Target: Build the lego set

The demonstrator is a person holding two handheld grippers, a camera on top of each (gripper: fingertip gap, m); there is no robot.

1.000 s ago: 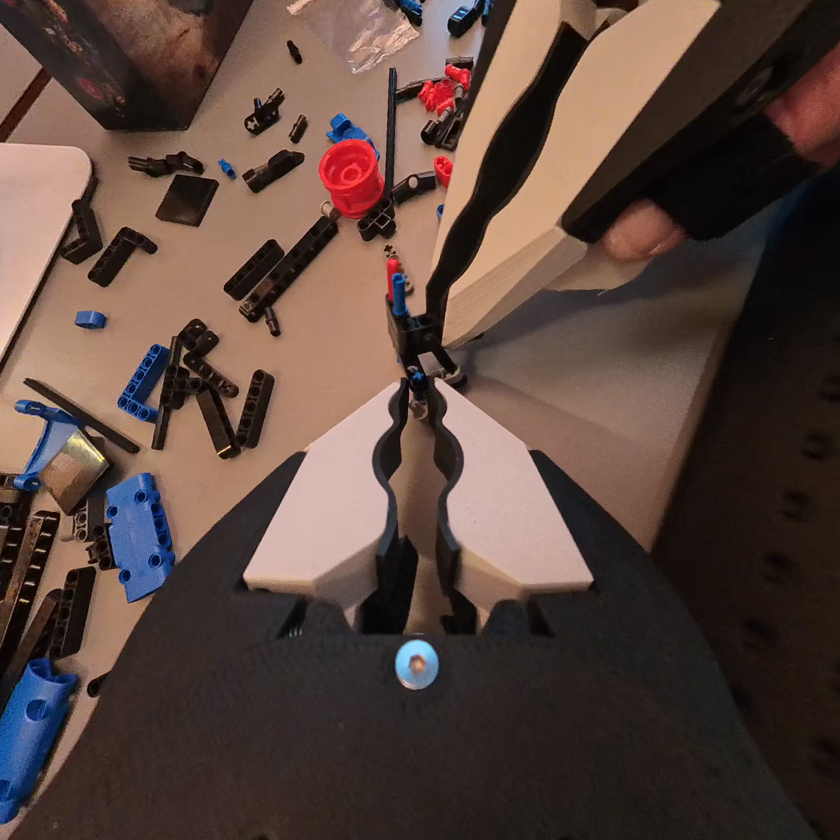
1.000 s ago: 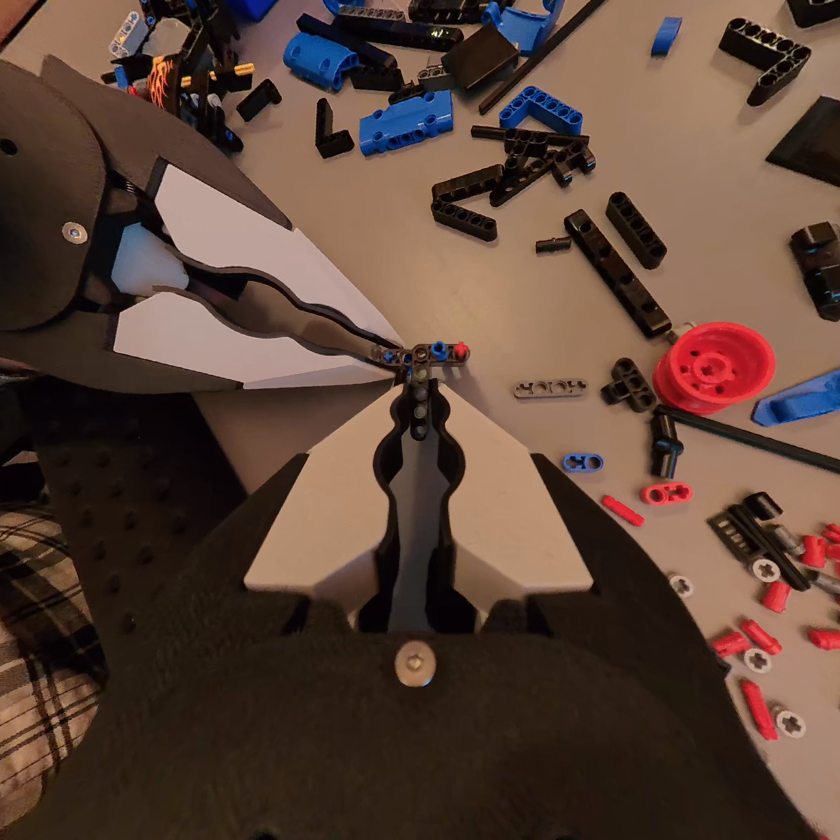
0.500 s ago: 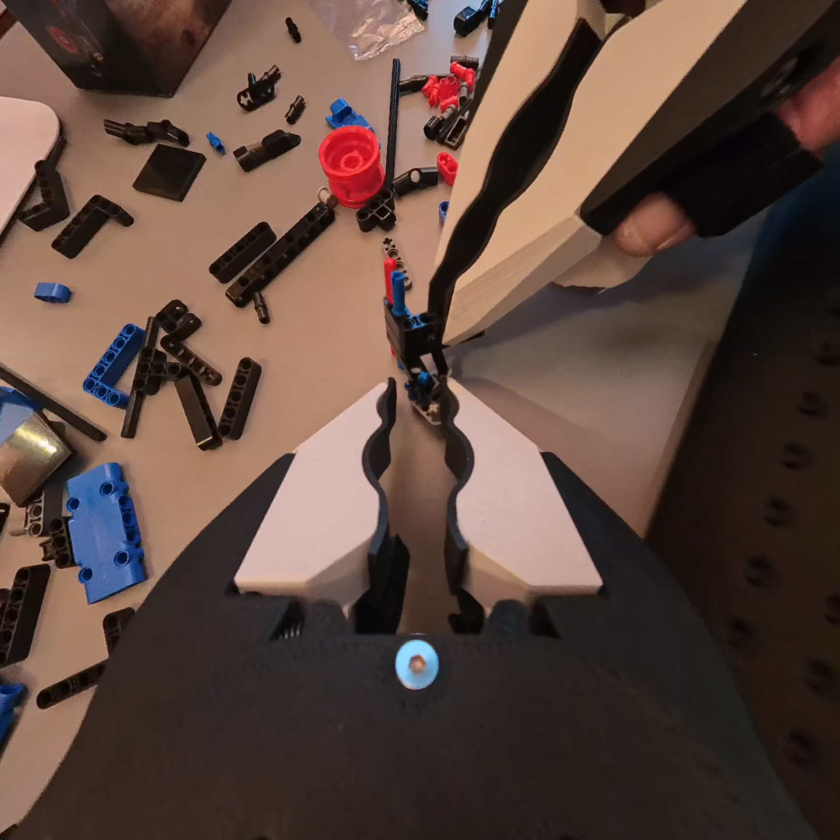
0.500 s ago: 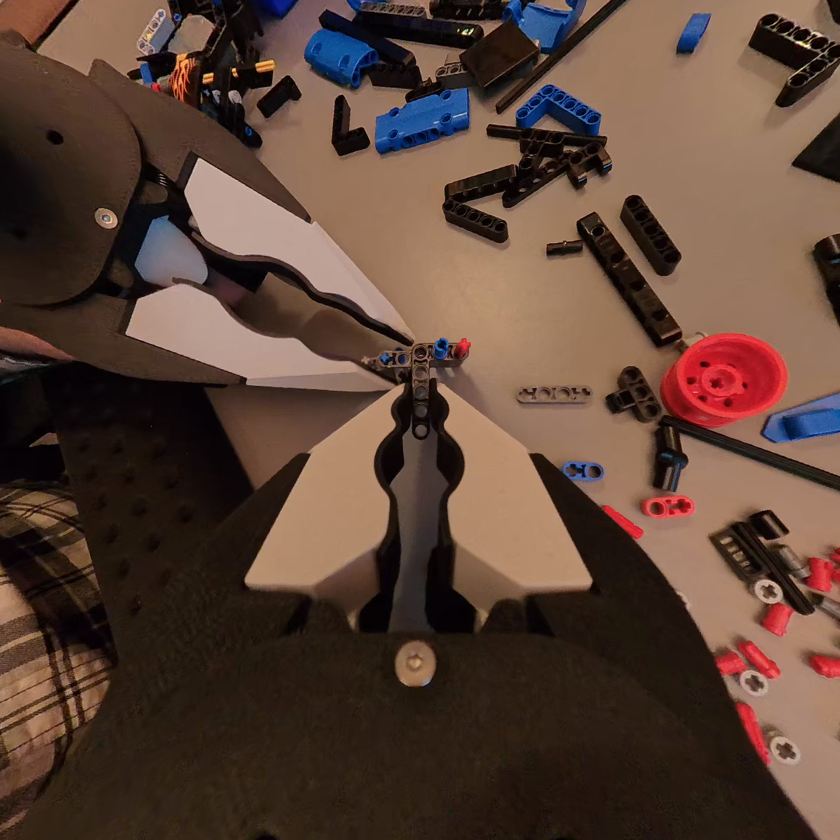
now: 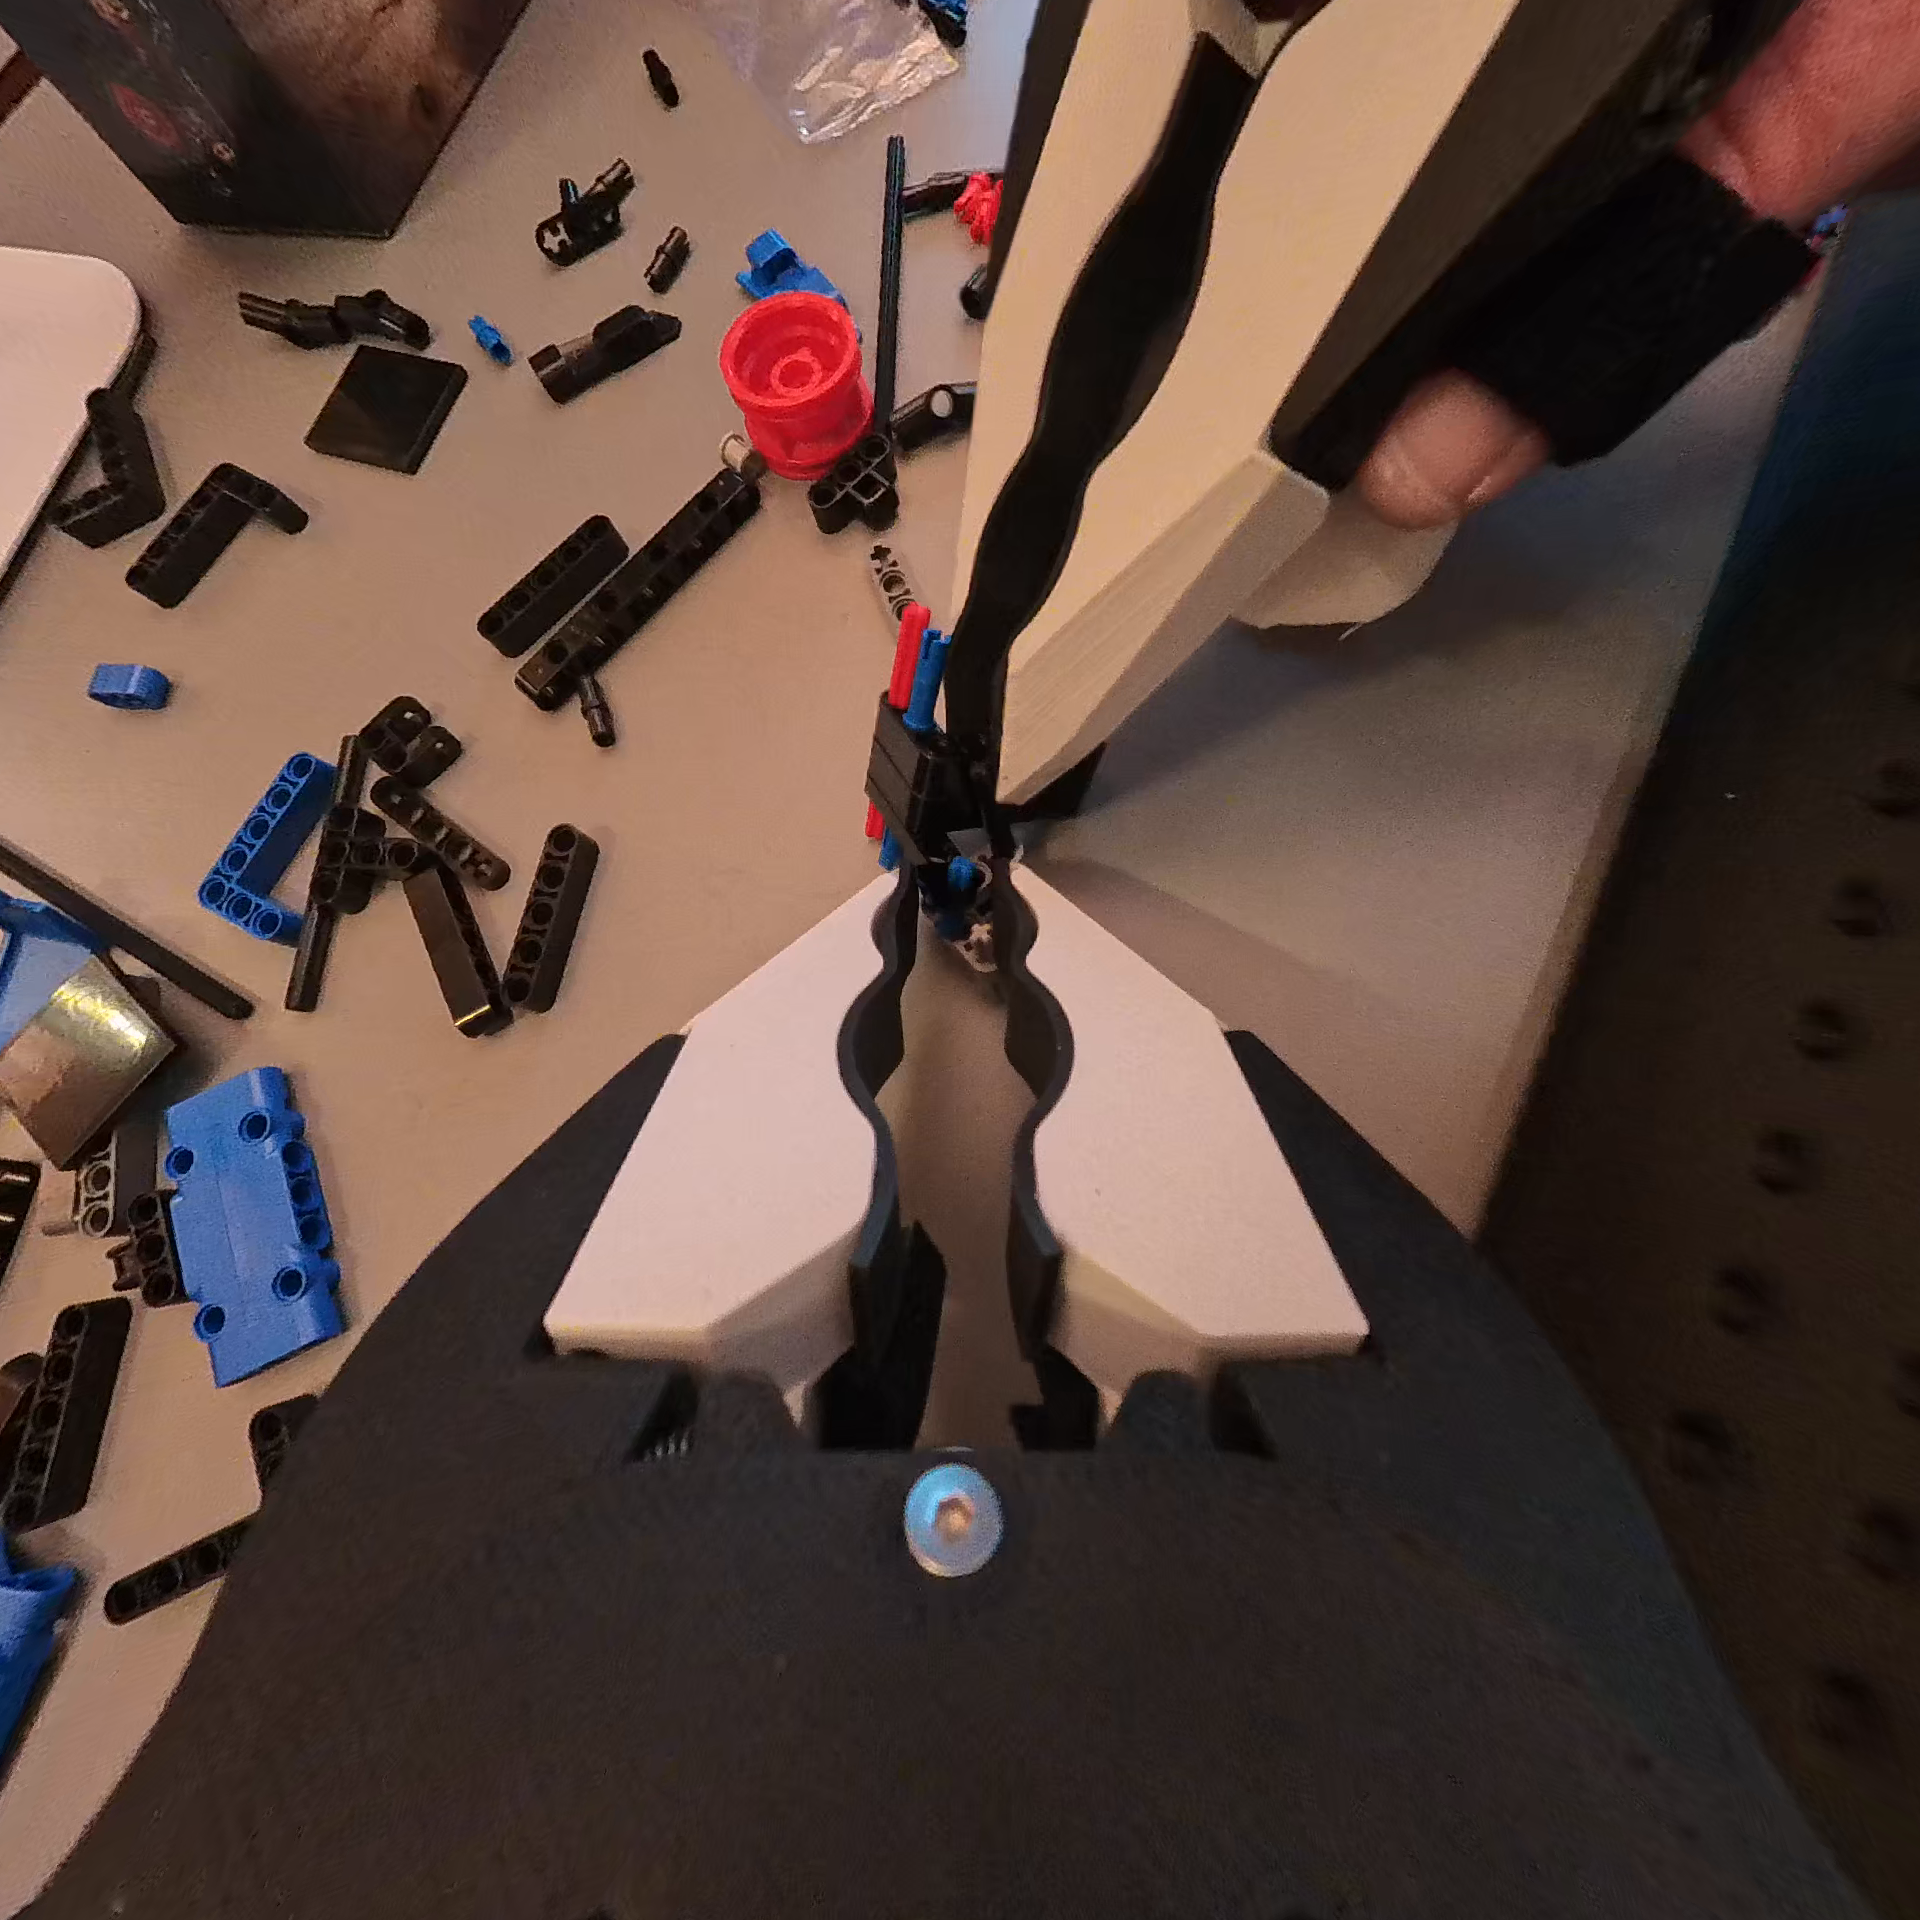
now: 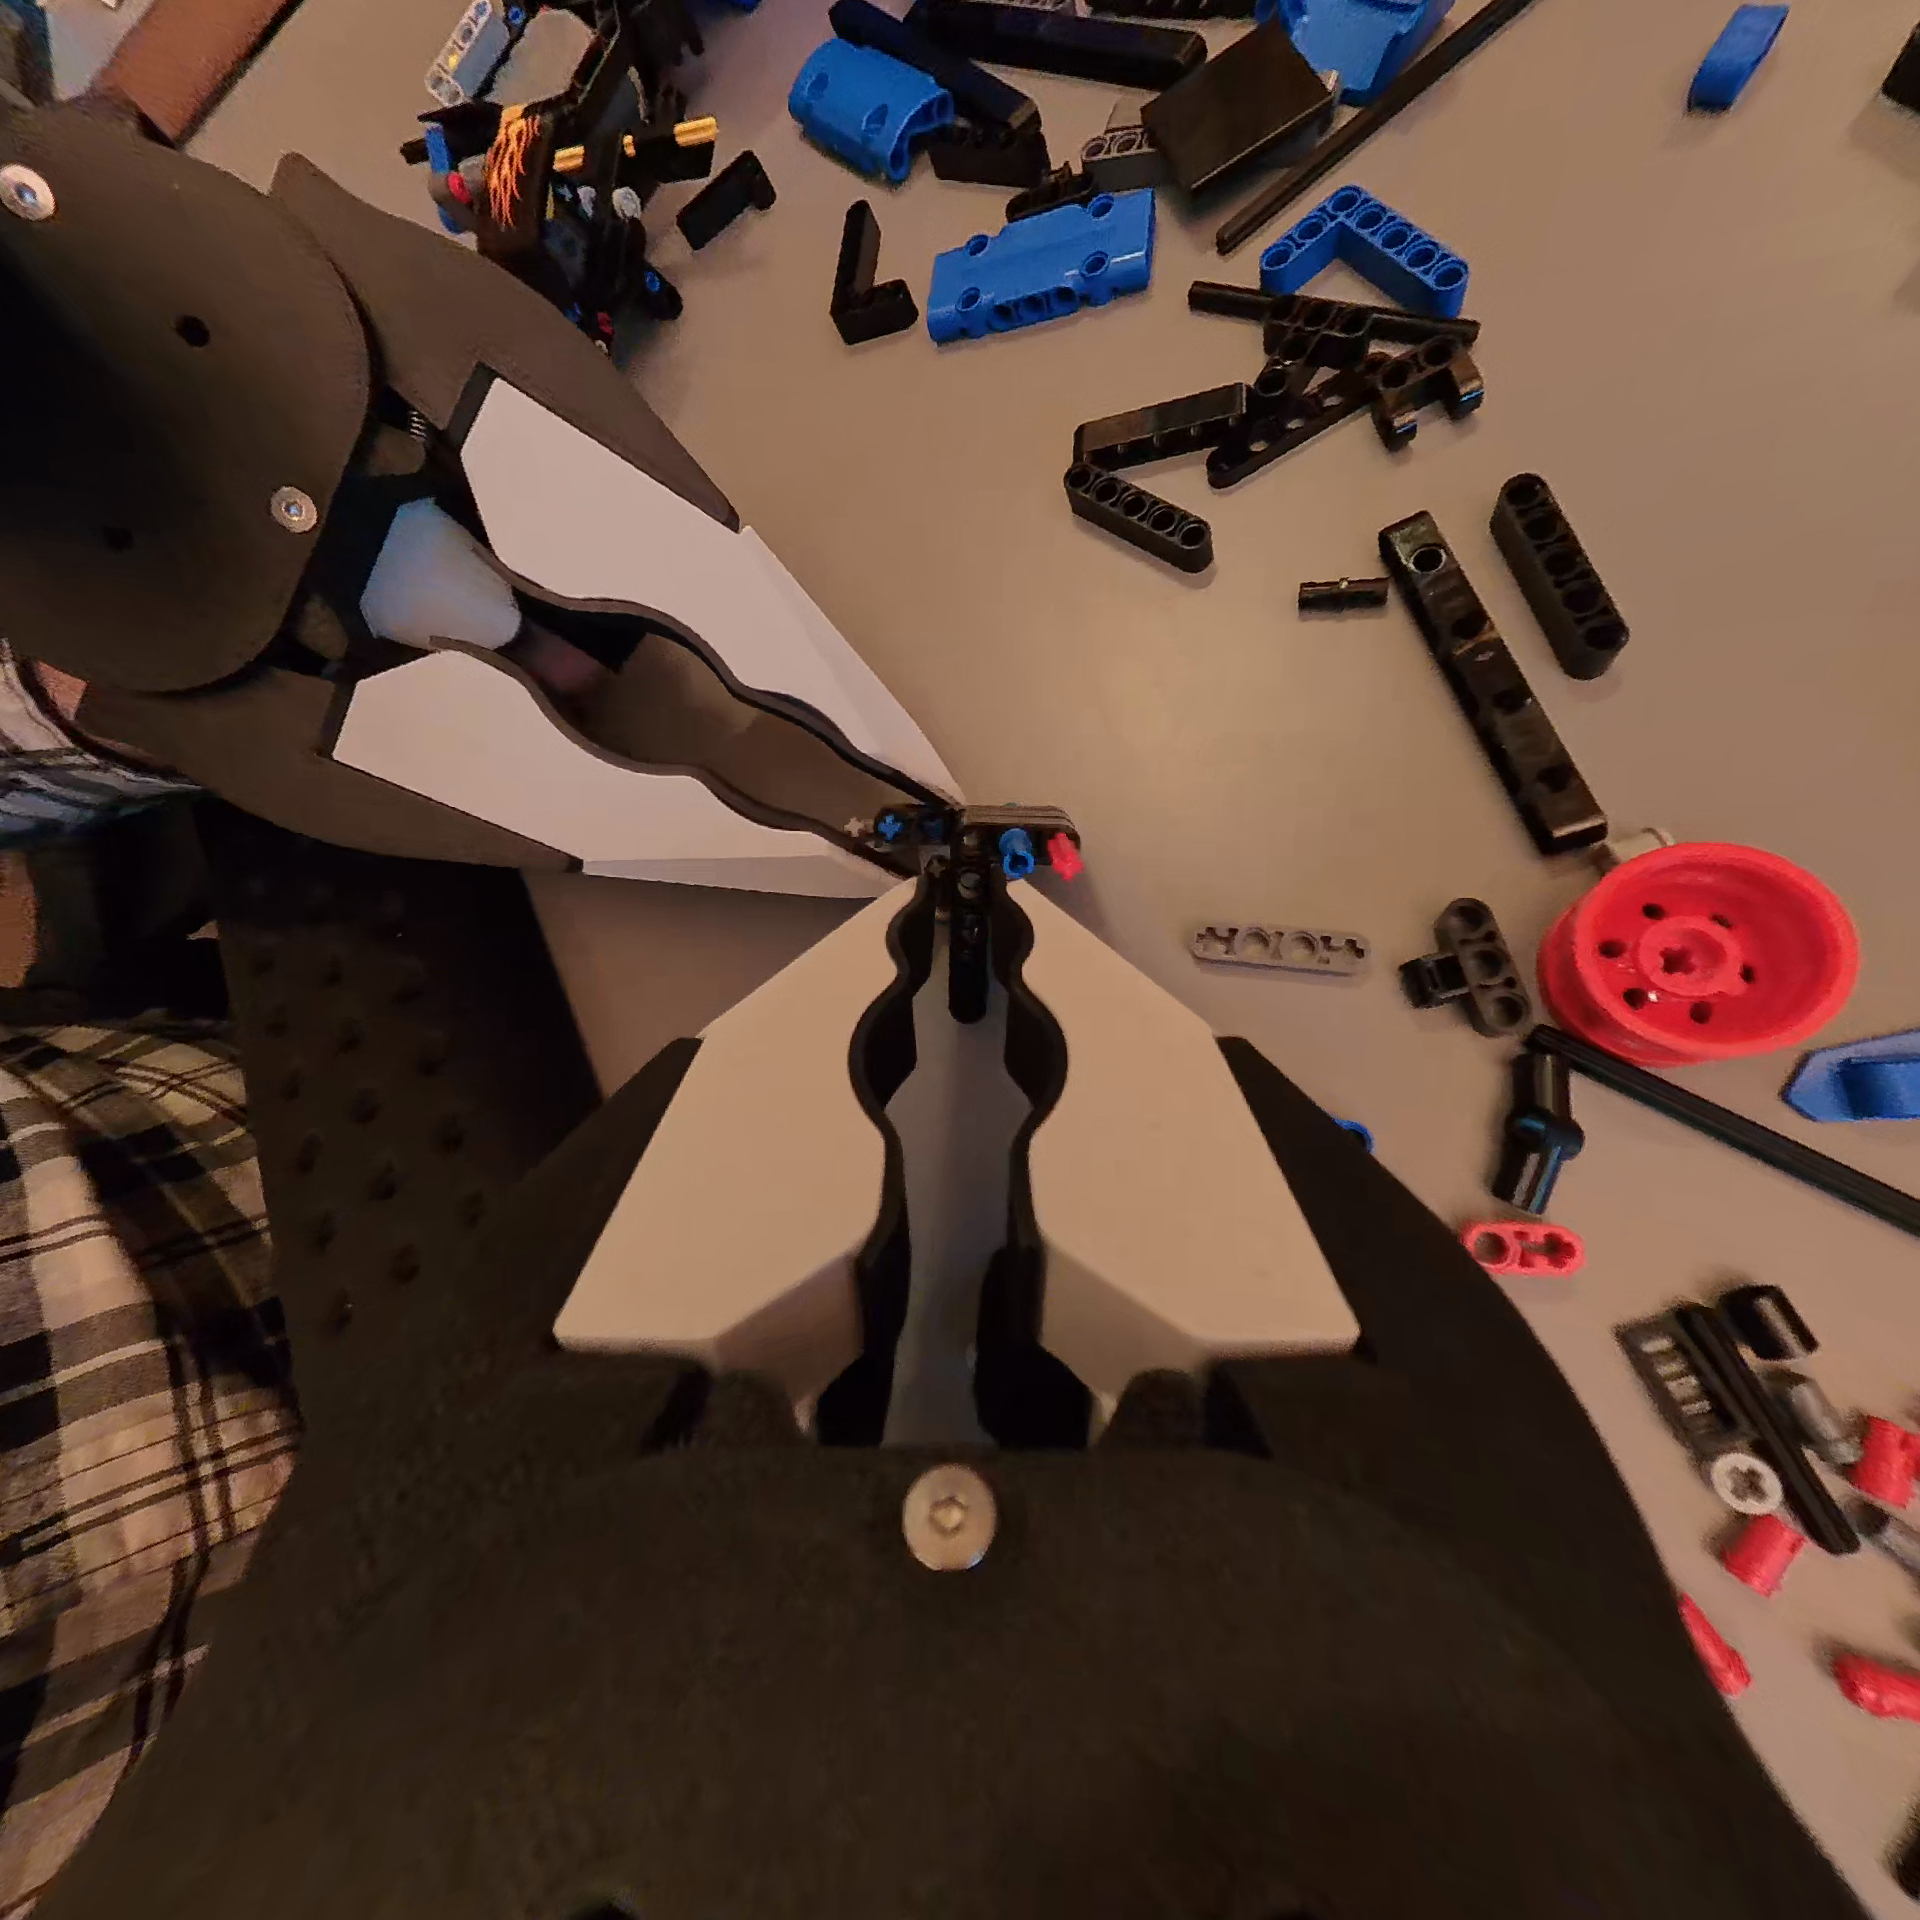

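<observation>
A small assembly [image 6: 1023,821], a black T-shaped beam with a blue pin [image 6: 1013,847] and a red pin [image 6: 1062,854], hangs above the table's near edge. My right gripper [image 6: 968,883] is shut on the beam's stem. In the left wrist view it comes in from the upper right [image 5: 987,800] and holds the black beam [image 5: 914,769]. My left gripper [image 5: 958,896] grips a thin grey piece with a blue pin [image 5: 971,925] at the assembly's other end. In the right wrist view the left gripper [image 6: 920,831] comes in from the left.
Loose parts cover the grey table [image 5: 727,727]: a red wheel [image 5: 795,384], black beams [image 6: 1486,675], blue panels [image 5: 255,1226] and red pins [image 6: 1756,1553]. A partly built model [image 6: 540,177] lies at the back left. A dark box [image 5: 260,94] stands far off. Both grippers' tips are close together, under 4 cm apart. Between my right fingertips and the red wheel [image 5: 795,384] there is roughly 9 cm. It is also in sight in the right wrist view [image 6: 1615,924].
My left gripper's jaws have widened a little around the grey piece compared with one second ago. My right gripper has kept its hold. The assembly has barely moved.
</observation>
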